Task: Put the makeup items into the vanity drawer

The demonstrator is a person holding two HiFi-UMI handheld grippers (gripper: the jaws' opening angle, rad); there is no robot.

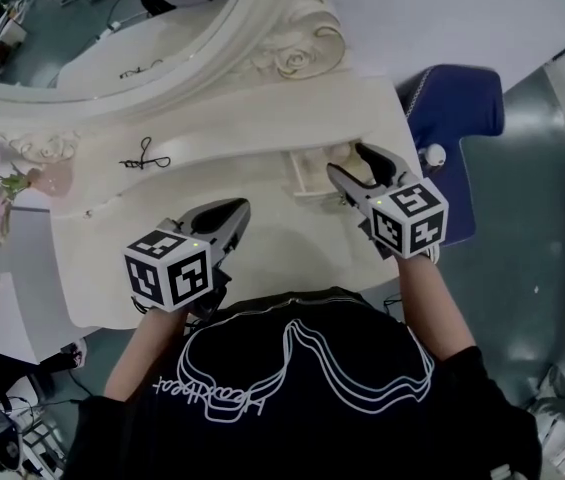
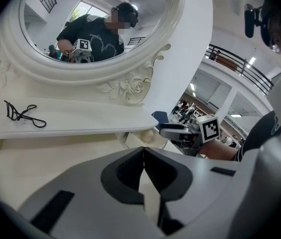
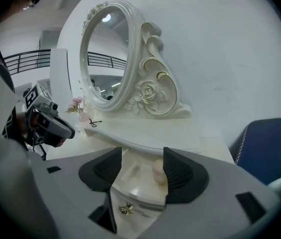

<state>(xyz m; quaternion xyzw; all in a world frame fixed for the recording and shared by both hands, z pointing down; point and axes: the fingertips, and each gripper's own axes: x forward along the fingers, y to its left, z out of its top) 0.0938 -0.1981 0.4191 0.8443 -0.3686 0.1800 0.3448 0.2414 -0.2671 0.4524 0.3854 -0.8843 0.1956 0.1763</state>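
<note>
L hand-held gripper (image 1: 230,211) sits lower left of centre in head view, bare forearm rising from bottom edge. It points up-frame over the white vanity tabletop (image 1: 262,218), tilted down a bit. Its jaws are clenched together w/ nothing between them; the L gripper view (image 2: 143,156) shows the pads meeting. A black wire eyelash curler (image 1: 144,156) lies on the raised white shelf, upper left of that gripper and well apart from it. It is also seen at left in the L gripper view (image 2: 23,114) and as a small shape at centre left in the R gripper view (image 3: 94,123). Right of centre, the small white drawer (image 1: 302,176) stands pulled out from under the shelf, w/ a gold knob (image 3: 126,209) on its front. Inside lies a beige egg-shaped makeup sponge (image 3: 158,171). R hand-held gripper (image 1: 350,163) comes in from lower right, forearm bare, angled down over the drawer. Its jaws are released and wide apart (image 3: 141,153). The sponge sits between and below them, nearer the right jaw, and the pads are off it. Writing: white cursive script (image 1: 207,393) on the person's black shirt, upside down at the bottom of head view, looks like "heartbeat" but not sure. Each gripper's cube carries black-and-white square markers (image 1: 412,218), no readable text.
</note>
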